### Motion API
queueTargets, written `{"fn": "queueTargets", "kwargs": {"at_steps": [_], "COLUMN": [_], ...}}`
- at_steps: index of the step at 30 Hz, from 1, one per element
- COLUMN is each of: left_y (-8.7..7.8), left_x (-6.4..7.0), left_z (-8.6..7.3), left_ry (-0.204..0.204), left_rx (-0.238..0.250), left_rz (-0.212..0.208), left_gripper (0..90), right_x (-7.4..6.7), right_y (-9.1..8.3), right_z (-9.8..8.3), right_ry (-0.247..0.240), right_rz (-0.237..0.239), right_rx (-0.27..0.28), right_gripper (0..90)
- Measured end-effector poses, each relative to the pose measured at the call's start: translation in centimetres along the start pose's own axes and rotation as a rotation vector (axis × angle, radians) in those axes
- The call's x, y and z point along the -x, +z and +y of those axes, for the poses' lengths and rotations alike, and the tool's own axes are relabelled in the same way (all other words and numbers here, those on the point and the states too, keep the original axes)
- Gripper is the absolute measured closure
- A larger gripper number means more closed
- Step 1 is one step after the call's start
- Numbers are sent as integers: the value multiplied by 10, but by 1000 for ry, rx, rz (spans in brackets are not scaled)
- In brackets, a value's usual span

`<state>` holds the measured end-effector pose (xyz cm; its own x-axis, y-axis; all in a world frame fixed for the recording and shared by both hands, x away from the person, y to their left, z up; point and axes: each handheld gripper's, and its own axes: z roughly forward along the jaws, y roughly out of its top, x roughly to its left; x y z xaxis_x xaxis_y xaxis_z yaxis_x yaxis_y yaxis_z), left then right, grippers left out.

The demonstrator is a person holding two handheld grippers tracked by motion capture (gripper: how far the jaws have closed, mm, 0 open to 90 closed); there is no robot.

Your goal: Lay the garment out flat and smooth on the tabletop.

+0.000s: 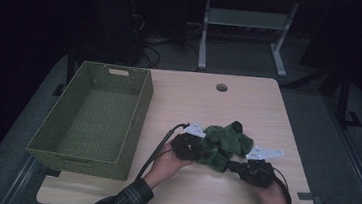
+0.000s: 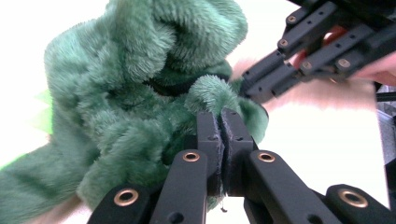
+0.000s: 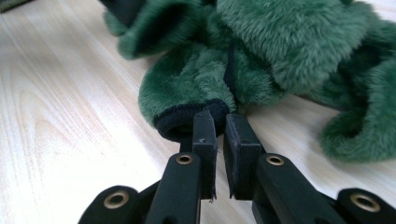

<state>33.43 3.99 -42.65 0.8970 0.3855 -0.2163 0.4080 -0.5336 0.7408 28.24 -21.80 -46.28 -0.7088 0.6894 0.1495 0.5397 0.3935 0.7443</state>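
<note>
- Dark room all around, with a pale wooden surface (image 1: 248,108) lit in the middle and metal frame legs behind it.
- Woven green basket (image 1: 92,118) stands empty on the surface, well to the left of the green plush garment (image 1: 223,141).
- That garment, the thing being worked on, lies crumpled on the surface to the right of the basket, near the person's edge and between the two hands. It is deep-pile, furry green fabric with a darker ribbed cuff on a sleeve end; folds and lobes are heaped over one another, so its full shape cannot be read.
- Left hand-held gripper (image 2: 223,122) sits at the garment's left side, jaws clenched on a tuft of the fur, with pile showing between the pads.
- Right hand-held gripper (image 3: 215,122) sits at the garment's right side, at the dark cuff; its jaws are nearly together with a narrow slit between them, and whether they have caught the cuff's edge cannot be told.
- Risk, as I judge it: both bites are shallow, taken on loose pile or a cuff rim, so a lift toward the basket could let the fabric slide out.
- Another risk: the heaped folds could drag or snag on the basket rim, since the garment is bundled, not spread.
</note>
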Motion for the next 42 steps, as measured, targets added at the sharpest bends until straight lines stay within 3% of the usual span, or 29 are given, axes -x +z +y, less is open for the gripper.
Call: {"fn": "queueTargets", "kwargs": {"at_steps": [13, 22, 27, 34, 37, 42], "left_y": [-39, -56, -54, -34, -30, -35], "left_x": [-2, -9, -7, -7, -9, -11], "left_z": [-8, -29, -41, -58, -61, -61], "left_ry": [-37, -108, -132, -126, -114, -109], "left_rx": [50, 42, 2, -96, -134, -141], "left_rz": [10, 15, 3, 21, 53, 128], "left_gripper": [879, 880, 880, 877, 864, 766], "right_x": [22, 36, 44, 48, 47, 48], "right_y": [-37, -58, -70, -59, -53, -52], "right_z": [-6, -11, -17, -26, -29, -33], "right_ry": [32, 62, 89, 103, 101, 102], "right_rz": [-28, -70, -99, -93, -89, -106], "right_rx": [29, 54, 54, -6, -33, -53], "right_gripper": [836, 846, 851, 852, 852, 817]}}
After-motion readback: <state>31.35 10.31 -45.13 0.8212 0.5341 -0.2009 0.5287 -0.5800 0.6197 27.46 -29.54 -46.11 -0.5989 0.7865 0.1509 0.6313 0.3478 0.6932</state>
